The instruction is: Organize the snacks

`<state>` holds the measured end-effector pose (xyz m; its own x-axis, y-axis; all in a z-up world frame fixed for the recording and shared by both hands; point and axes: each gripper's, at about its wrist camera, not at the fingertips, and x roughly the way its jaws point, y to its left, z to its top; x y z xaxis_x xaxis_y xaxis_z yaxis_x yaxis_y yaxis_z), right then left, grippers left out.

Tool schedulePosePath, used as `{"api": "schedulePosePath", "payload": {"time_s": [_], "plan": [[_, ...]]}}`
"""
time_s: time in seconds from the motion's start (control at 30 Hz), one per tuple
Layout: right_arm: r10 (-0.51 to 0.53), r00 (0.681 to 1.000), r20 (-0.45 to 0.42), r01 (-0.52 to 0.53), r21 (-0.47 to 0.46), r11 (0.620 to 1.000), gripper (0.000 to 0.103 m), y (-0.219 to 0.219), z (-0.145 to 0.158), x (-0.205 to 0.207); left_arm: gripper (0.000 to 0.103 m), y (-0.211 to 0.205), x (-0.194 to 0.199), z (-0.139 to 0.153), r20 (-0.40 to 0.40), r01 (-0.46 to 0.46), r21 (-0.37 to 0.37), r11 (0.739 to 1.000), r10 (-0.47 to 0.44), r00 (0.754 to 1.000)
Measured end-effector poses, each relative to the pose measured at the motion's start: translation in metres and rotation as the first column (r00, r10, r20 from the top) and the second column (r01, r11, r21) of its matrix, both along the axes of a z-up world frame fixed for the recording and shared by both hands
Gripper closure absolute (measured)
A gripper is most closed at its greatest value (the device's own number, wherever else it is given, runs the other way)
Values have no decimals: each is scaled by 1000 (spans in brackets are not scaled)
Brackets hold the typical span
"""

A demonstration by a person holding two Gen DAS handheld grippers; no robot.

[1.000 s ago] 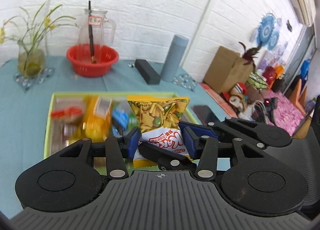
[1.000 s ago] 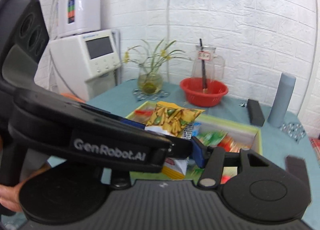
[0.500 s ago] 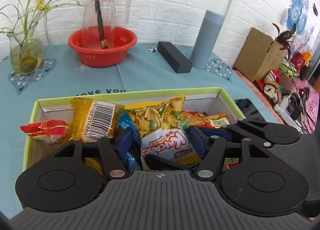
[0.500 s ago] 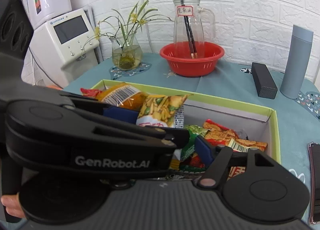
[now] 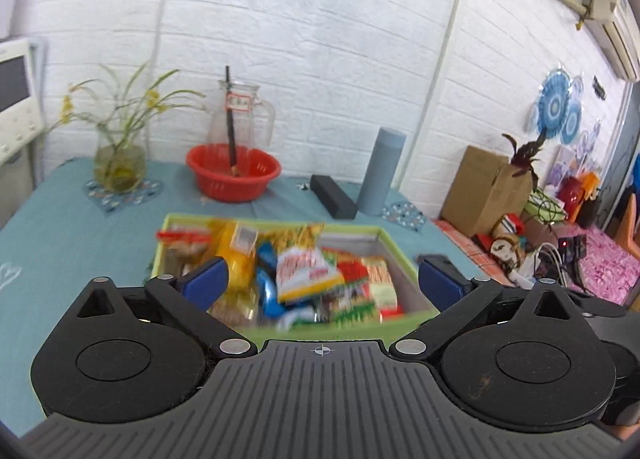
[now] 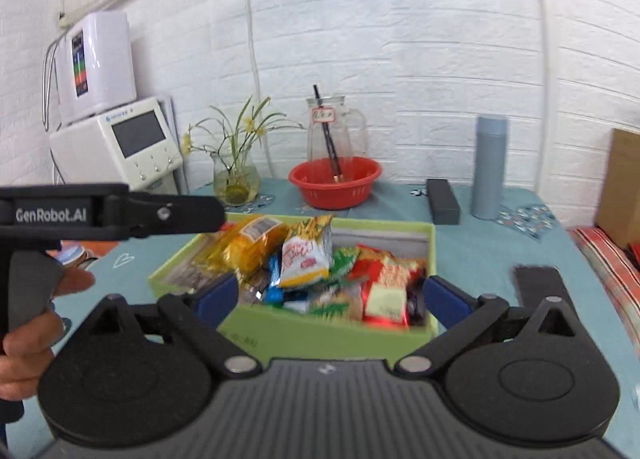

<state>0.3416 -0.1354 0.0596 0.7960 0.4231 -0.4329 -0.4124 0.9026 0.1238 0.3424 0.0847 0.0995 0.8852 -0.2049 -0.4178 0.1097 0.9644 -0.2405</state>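
The left gripper point(image 5: 323, 281) has its blue-padded fingers spread wide and holds nothing; it hangs above the near edge of the green box point(image 5: 394, 245), which lies straight ahead of it and below. The right gripper point(image 6: 331, 296) is spread wide too and is empty, and the same green box point(image 6: 320, 333) sits just in front of its fingertips, with the near wall between the two pads. The box is full of snack bags. The white and yellow snack bag point(image 5: 306, 269) lies on top of the pile near the middle; its long axis runs away from the left gripper, with the yellow printed end pointing to the far wall of the box and the white end toward the gripper. In the right wrist view this snack bag point(image 6: 307, 253) leans a little, its yellow top up and away. To the left of it lies an orange-yellow bag point(image 6: 256, 241), and to the right a red bag point(image 6: 386, 283). Beyond the box, farther ahead of both grippers, stand a red basin point(image 5: 232, 173), a glass pitcher point(image 6: 334, 131), a vase with flowers point(image 5: 119, 169) and a grey bottle point(image 5: 380, 171). The motion blur hides the small print on the bags.
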Motion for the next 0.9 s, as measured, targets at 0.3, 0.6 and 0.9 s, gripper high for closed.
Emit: {"api": "schedulePosePath", "payload": {"time_s": [0.3, 0.6, 0.9], "plan": [[-163, 985, -57, 168, 87, 982, 1, -25, -38, -112, 15, -21, -123, -45, -52, -75, 34, 997, 77, 996], [-287, 958, -10, 287, 34, 957, 1, -26, -45, -199, 15, -37, -225, -63, 15, -32, 34, 999, 32, 999], [-284, 957, 49, 282, 53, 958, 1, -28, -51, -274, 24, -50, -303, -76, 103, -78, 68, 995, 70, 992]]}}
